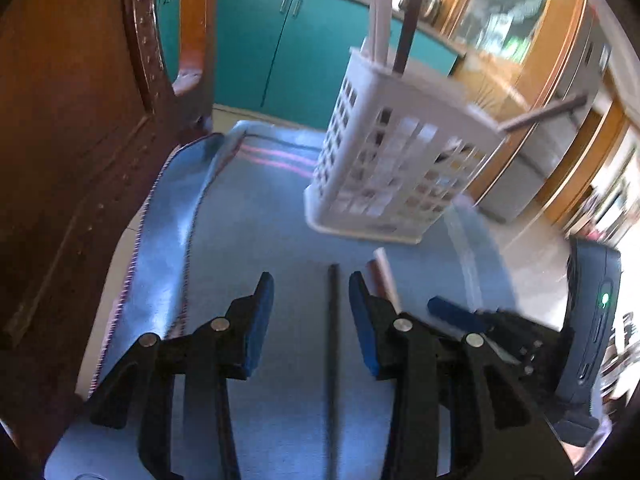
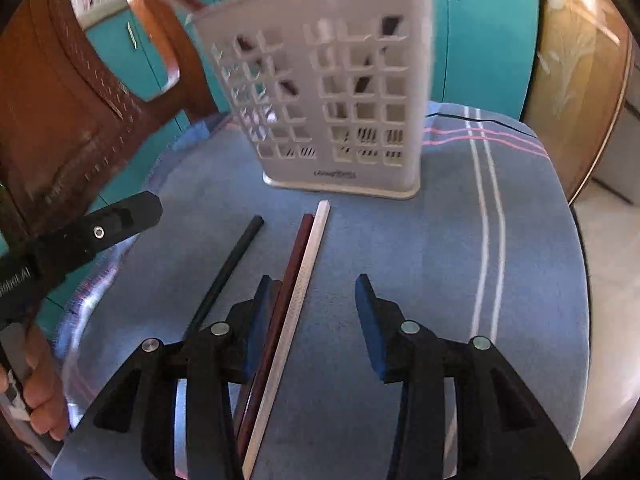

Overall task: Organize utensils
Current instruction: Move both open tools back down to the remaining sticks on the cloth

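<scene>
A white slotted utensil basket (image 1: 400, 152) (image 2: 320, 80) stands on the blue cloth, with a white stick (image 1: 380, 8) and brown sticks (image 1: 410, 20) leaning out of it. My left gripper (image 1: 311, 280) hangs open just over the cloth. A black stick (image 1: 332, 360) lies between its fingers, touching neither pad. My right gripper (image 2: 314, 280) is open too. A brown stick (image 2: 294, 264) and a white stick (image 2: 314, 240) lie side by side between its jaws, close to the left finger. The black stick (image 2: 228, 272) lies to their left.
A blue striped cloth (image 2: 484, 200) covers the round table. A brown wooden chair (image 1: 80, 120) stands close on the left, with teal cabinets (image 1: 280, 40) behind. The left gripper's body (image 2: 120, 216) and a hand (image 2: 40, 380) show at the left of the right wrist view.
</scene>
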